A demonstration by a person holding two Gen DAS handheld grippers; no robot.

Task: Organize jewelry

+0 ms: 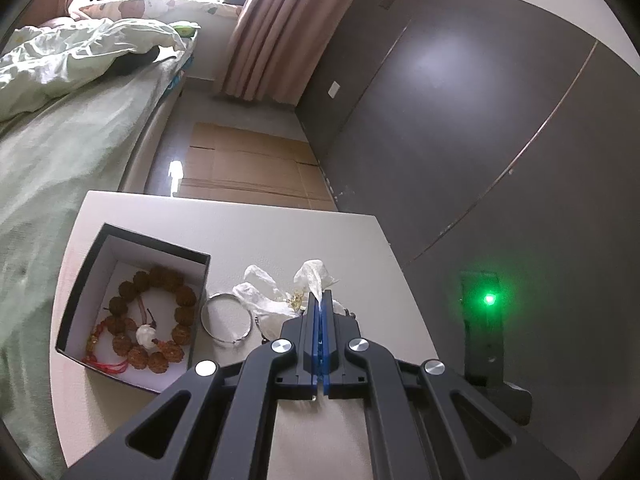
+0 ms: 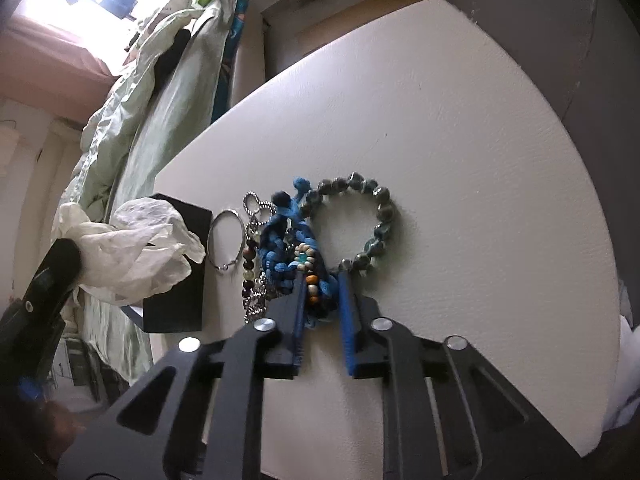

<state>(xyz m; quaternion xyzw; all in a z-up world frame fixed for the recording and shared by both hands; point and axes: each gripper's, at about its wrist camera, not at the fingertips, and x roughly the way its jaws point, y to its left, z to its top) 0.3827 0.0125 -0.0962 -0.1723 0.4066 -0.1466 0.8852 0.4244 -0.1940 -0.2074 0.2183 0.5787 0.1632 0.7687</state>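
Observation:
My left gripper [image 1: 320,298] is shut on a crumpled white plastic bag [image 1: 266,294] and holds it above the table; the bag also shows in the right wrist view [image 2: 136,240]. A black box [image 1: 100,256] with white inside holds a brown bead bracelet [image 1: 160,312] and a red cord bracelet [image 1: 98,344]. A silver bangle [image 1: 226,320] lies beside the box. My right gripper [image 2: 324,276] is open around a blue braided bracelet [image 2: 280,236] with small mixed beads [image 2: 308,268]. A grey-green bead bracelet [image 2: 352,224] lies just right of it.
The white table [image 2: 460,160] ends near a dark wardrobe [image 1: 480,140] on the right. A bed with pale green bedding [image 1: 60,140] is on the left. Cardboard [image 1: 248,168] lies on the floor beyond. A chain and a dark bead strand [image 2: 252,264] lie by the bangle [image 2: 226,240].

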